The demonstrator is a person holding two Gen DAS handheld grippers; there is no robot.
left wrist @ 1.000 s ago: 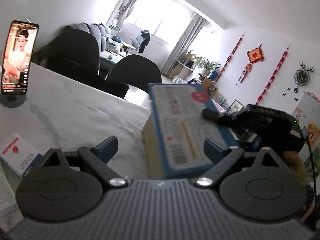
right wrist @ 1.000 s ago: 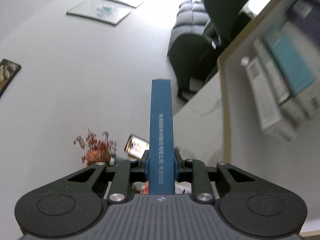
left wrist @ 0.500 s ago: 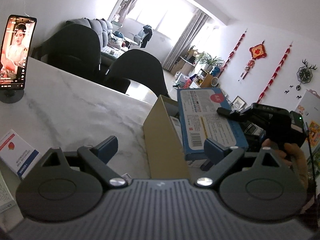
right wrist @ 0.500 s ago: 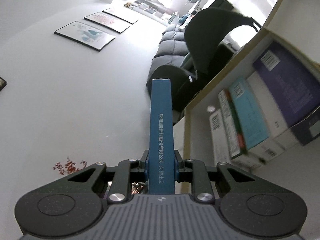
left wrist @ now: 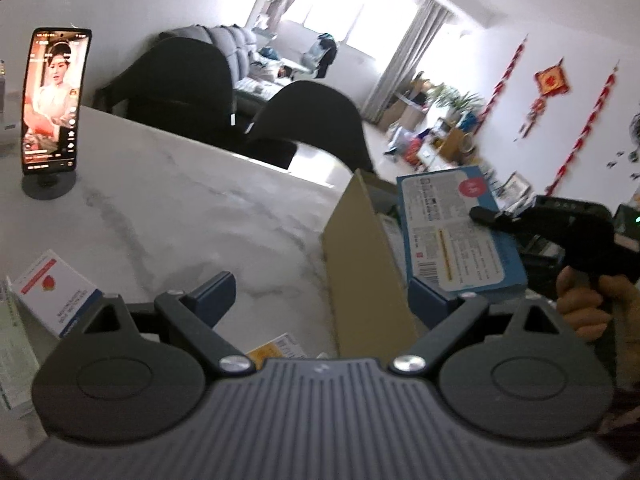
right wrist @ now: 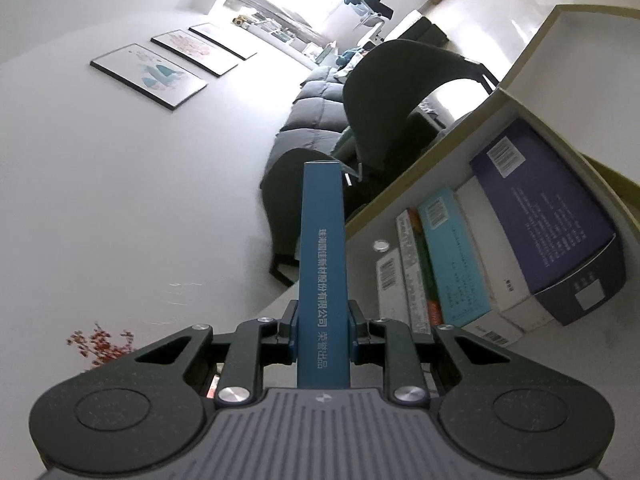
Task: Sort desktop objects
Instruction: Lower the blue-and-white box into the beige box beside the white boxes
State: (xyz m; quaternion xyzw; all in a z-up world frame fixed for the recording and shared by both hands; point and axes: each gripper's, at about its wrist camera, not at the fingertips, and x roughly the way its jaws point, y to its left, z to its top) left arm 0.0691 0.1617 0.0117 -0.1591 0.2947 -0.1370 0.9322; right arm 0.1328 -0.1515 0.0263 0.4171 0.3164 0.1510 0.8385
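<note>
Right wrist view: right gripper (right wrist: 322, 326) is clamping a flat blue box (right wrist: 322, 276) by its thin edges, box sticking straight out ahead of the fingers, printed spine facing the lens. Cardboard bin (right wrist: 532, 68) is sitting ahead and to the right of the tool, already holding a row of boxes on edge: a purple box (right wrist: 548, 216) against the far wall, then a teal box (right wrist: 452, 256), then narrower white ones closer to the tool. Gap next to the near wall is looking like the free slot, my guess.

Left wrist view is showing the same blue box (left wrist: 456, 228) hanging over the bin, pinched by the right gripper (left wrist: 492, 216), a hand (left wrist: 580, 300) behind it. Left gripper (left wrist: 322, 298) is standing wide apart, holding nothing, its right finger just beside the bin's near wall (left wrist: 364, 264).

To do it well: keep the box on edge, parallel to the row, lower it into the gap, let go only once it is bottoming out. Left could be bracing the bin wall.

Loose red-and-white box (left wrist: 56, 292) is lying left of the left tool, not yet sorted.
</note>
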